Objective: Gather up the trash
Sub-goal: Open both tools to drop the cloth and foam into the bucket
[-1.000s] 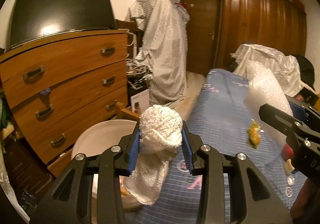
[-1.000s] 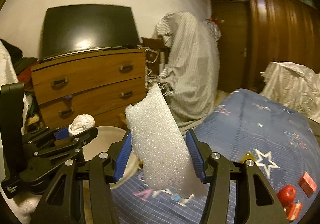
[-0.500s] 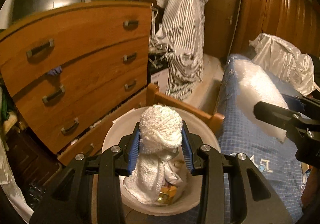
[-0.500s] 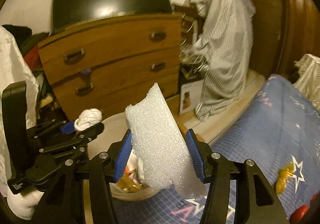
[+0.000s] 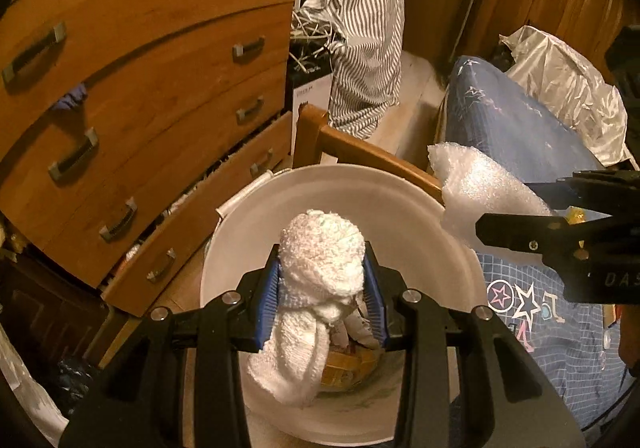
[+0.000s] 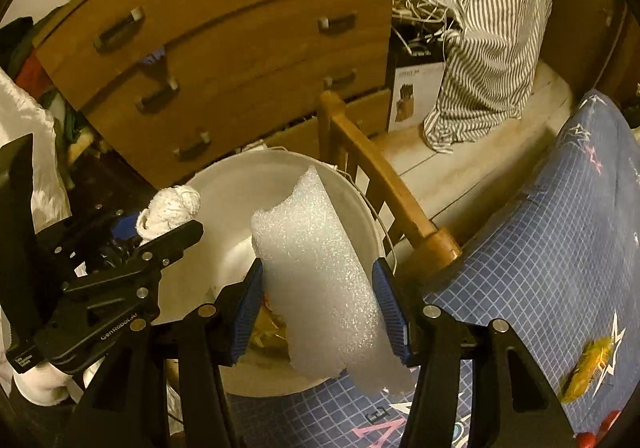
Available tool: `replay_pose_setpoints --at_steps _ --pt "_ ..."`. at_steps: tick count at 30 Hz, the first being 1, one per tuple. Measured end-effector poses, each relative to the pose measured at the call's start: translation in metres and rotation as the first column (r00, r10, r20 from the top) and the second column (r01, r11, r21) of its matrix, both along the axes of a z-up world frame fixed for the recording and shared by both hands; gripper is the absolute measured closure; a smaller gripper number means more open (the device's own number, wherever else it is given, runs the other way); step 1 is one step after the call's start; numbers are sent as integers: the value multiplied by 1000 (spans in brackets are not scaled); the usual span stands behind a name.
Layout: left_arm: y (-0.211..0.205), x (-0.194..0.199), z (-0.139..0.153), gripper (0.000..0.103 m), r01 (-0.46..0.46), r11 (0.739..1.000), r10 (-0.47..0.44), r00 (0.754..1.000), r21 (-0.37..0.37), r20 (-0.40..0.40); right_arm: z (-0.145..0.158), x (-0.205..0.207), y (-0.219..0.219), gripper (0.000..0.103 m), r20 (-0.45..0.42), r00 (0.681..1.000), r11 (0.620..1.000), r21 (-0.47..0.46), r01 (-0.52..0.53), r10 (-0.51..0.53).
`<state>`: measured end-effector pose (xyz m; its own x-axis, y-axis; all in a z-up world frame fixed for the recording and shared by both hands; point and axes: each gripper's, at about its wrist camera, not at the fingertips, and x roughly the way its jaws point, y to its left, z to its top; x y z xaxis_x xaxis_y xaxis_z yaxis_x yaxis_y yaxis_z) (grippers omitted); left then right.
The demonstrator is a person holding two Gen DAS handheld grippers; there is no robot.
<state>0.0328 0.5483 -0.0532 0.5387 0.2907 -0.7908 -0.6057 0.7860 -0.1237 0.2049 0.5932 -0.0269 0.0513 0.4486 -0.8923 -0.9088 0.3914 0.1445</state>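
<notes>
My left gripper point(image 5: 322, 300) is shut on a crumpled white paper towel point(image 5: 316, 288) and holds it over the white bucket point(image 5: 360, 183). The bucket holds some wrappers at its bottom point(image 5: 348, 362). My right gripper point(image 6: 322, 308) is shut on a white foam sheet point(image 6: 320, 276) and holds it above the bucket's near rim point(image 6: 280, 157). The foam sheet also shows in the left wrist view point(image 5: 480, 187), at the bucket's right edge. The left gripper with the towel point(image 6: 168, 207) shows at the left of the right wrist view.
A wooden chest of drawers point(image 5: 140, 87) stands behind the bucket. A wooden bed frame point(image 6: 380, 183) and blue patterned bedspread point(image 6: 540, 248) lie to the right, with a yellow wrapper point(image 6: 588, 368) and red items point(image 6: 600, 424) on it. A striped cloth point(image 5: 360, 27) hangs behind.
Both grippers have moved left from over the bed and tilted down over the white bucket, each still holding its piece of trash.
</notes>
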Motion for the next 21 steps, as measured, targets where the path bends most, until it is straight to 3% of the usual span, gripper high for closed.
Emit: replay_pose_setpoints --at_steps 18,19,20,21 --pt "9 10 -5 65 -2 1000 2 1000 1 10 -14 7 -2 47 -55 998 1000 25 -6 8" --pt "9 10 -5 56 -10 1000 10 1000 5 8 -13 7 -2 45 -60 998 999 32 -8 10" --pt "11 8 -4 38 -23 1000 23 1000 9 11 -12 7 -2 40 -72 997 999 43 -5 8" --pt "14 6 -3 31 -39 999 38 999 12 22 -11 8 -3 30 -77 997 999 54 -3 7"
